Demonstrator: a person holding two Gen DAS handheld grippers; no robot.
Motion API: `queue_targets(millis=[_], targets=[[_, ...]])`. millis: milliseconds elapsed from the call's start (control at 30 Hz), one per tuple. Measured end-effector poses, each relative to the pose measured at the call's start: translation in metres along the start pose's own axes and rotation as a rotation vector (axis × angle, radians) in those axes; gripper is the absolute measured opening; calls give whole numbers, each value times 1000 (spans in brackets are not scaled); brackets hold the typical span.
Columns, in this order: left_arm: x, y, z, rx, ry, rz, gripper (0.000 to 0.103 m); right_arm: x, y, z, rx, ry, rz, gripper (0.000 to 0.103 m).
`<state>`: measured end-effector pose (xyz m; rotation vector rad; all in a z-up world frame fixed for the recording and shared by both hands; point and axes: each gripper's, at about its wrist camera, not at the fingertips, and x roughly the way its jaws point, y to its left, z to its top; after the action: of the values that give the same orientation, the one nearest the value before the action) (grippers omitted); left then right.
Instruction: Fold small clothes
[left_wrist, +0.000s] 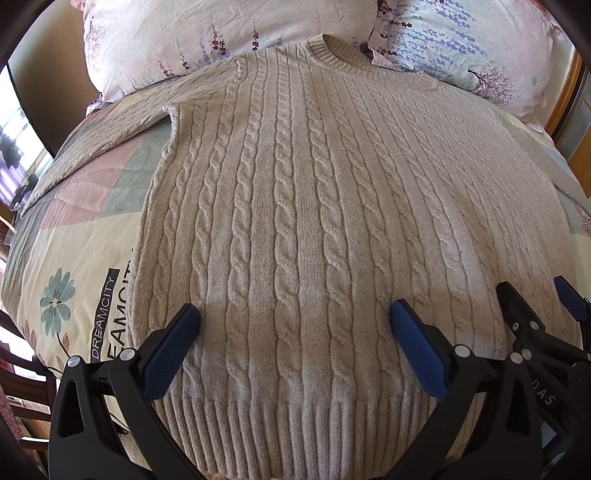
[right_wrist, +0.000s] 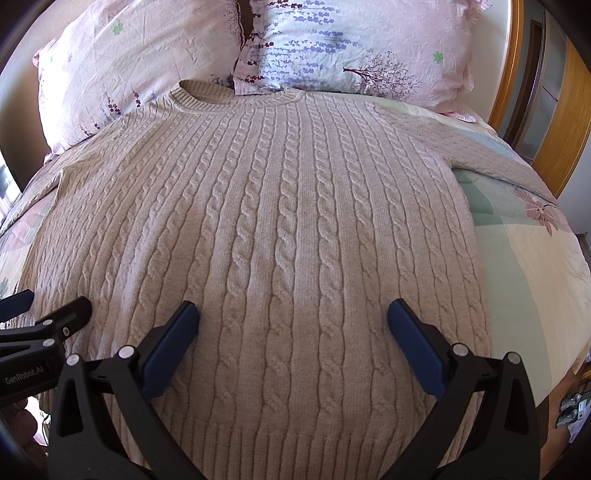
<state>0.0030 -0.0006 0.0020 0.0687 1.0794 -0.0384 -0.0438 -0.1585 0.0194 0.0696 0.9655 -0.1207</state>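
Observation:
A beige cable-knit sweater (left_wrist: 295, 192) lies flat and face up on the bed, collar toward the pillows, ribbed hem nearest me; it also shows in the right wrist view (right_wrist: 280, 206). Its left sleeve (left_wrist: 110, 122) runs out to the left, its right sleeve (right_wrist: 491, 155) to the right. My left gripper (left_wrist: 295, 314) is open and empty above the hem, left of centre. My right gripper (right_wrist: 293, 314) is open and empty above the hem, right of centre. Each gripper shows at the edge of the other's view, the right gripper (left_wrist: 535, 299) and the left gripper (right_wrist: 48, 306).
Two pink floral pillows (left_wrist: 192, 40) (right_wrist: 354, 48) lie behind the collar. A patchwork quilt (left_wrist: 74, 236) covers the bed. A wooden bed frame (right_wrist: 517, 66) stands at the right. The bed's right edge (right_wrist: 569, 332) drops off near a wooden piece.

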Motion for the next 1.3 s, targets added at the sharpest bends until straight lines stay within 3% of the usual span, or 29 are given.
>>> queue_targets(millis=[333, 400, 500, 567, 667, 733, 800, 867, 900, 967, 1167, 1300], targets=[[4, 2, 4, 5, 25, -4, 102, -1, 0, 1, -24, -6, 14, 101], [5, 2, 5, 8, 32, -4, 102, -2, -1, -2, -54, -26, 40, 101], [5, 2, 8, 14, 33, -8, 102, -7, -21, 9, -57, -18, 149, 101], [3, -1, 8, 33, 18, -9, 102, -22, -72, 32, 99, -100, 199, 101], [-2, -3, 12, 92, -12, -46, 102, -33, -179, 67, 393, -210, 123, 101], [-9, 3, 16, 97, -49, -100, 102, -26, -248, 81, 568, -220, 68, 96], [-23, 22, 25, 68, -169, -158, 102, -13, -308, 91, 716, -204, 18, 66], [-32, 46, 32, 31, -267, -235, 102, 3, -361, 98, 853, -175, -46, 53], [-33, 60, 35, 2, -301, -301, 102, 12, -384, 99, 922, -158, -39, 52], [-30, 85, 44, -77, -330, -407, 102, 26, -413, 99, 1014, -146, -4, 50], [-3, 161, 64, -341, -283, -340, 102, 58, -446, 97, 1137, -105, -27, 46], [2, 212, 61, -518, -299, -353, 102, 64, -456, 97, 1169, -152, -15, 36]])
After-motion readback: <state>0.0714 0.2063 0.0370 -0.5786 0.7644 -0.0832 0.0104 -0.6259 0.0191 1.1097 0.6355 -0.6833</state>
